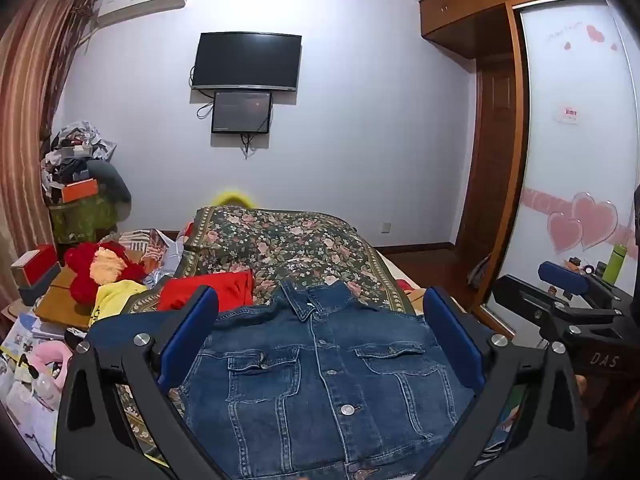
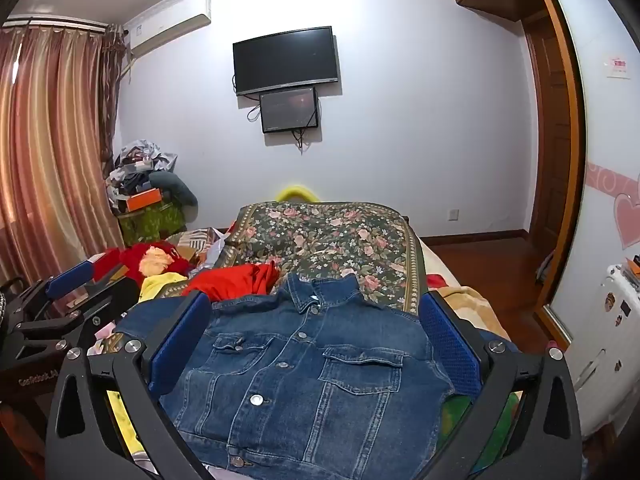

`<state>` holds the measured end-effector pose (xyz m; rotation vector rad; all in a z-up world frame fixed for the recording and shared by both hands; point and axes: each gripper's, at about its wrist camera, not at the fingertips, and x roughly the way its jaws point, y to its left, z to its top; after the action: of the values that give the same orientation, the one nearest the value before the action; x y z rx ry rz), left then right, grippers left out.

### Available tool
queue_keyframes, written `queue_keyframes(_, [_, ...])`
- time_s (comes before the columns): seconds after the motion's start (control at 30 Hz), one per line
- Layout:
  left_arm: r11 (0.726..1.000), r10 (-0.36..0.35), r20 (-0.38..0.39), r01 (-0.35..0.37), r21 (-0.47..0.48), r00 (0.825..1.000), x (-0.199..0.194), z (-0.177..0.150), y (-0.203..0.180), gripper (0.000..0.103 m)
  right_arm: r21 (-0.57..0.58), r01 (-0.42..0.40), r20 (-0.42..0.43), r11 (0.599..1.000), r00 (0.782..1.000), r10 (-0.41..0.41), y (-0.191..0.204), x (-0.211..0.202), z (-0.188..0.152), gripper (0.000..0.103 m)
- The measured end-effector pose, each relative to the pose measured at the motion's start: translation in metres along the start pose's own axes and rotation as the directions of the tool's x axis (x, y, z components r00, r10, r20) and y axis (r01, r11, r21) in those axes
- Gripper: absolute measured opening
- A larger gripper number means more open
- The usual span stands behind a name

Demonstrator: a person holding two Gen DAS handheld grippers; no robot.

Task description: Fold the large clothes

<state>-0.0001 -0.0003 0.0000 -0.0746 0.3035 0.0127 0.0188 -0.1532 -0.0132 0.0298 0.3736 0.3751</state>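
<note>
A dark blue denim jacket [image 1: 320, 380] lies spread on the bed, front side up and buttoned, with its collar at the far end. My left gripper [image 1: 320, 294] hovers over its near part, jaws wide open, blue pads [image 1: 192, 336] touching nothing. In the right wrist view the same jacket [image 2: 304, 372] lies under my right gripper [image 2: 314, 298], which is also wide open and holds nothing. The two grippers are side by side: the right gripper [image 1: 568, 296] shows at the right edge, the left gripper [image 2: 60, 304] at the left edge.
A floral bedspread [image 1: 288, 244] covers the bed beyond the jacket. A red garment [image 1: 224, 292] lies just left of the collar, with red and yellow clutter [image 1: 104, 272] and boxes further left. A wardrobe [image 1: 576, 160] stands to the right, a TV [image 1: 246, 62] on the far wall.
</note>
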Motion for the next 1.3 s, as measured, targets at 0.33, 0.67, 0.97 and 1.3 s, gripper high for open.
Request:
queue_keyframes(0.33, [0.999, -0.015, -0.005, 0.015, -0.034, 1.000, 0.002, -0.006, 0.006, 0.103, -0.004, 0.002, -0.003, 1.000, 1.000, -0.002, 0.001, 0.002, 0.000, 0.103])
queue_keyframes(0.67, [0.999, -0.009, -0.020, 0.008, -0.042, 1.000, 0.010, -0.005, 0.010, 0.103, -0.004, 0.003, -0.004, 1.000, 1.000, -0.003, 0.001, 0.003, 0.001, 0.103])
queue_keyframes(0.97, [0.999, -0.008, -0.017, 0.007, -0.045, 1.000, 0.011, -0.007, 0.012, 0.103, -0.004, 0.003, -0.007, 1.000, 1.000, -0.003, 0.001, 0.003, 0.001, 0.103])
queue_keyframes(1.3, [0.999, -0.009, -0.018, 0.008, -0.045, 1.000, 0.009, -0.007, 0.013, 0.103, -0.003, 0.002, -0.008, 1.000, 1.000, -0.002, 0.001, 0.004, 0.001, 0.103])
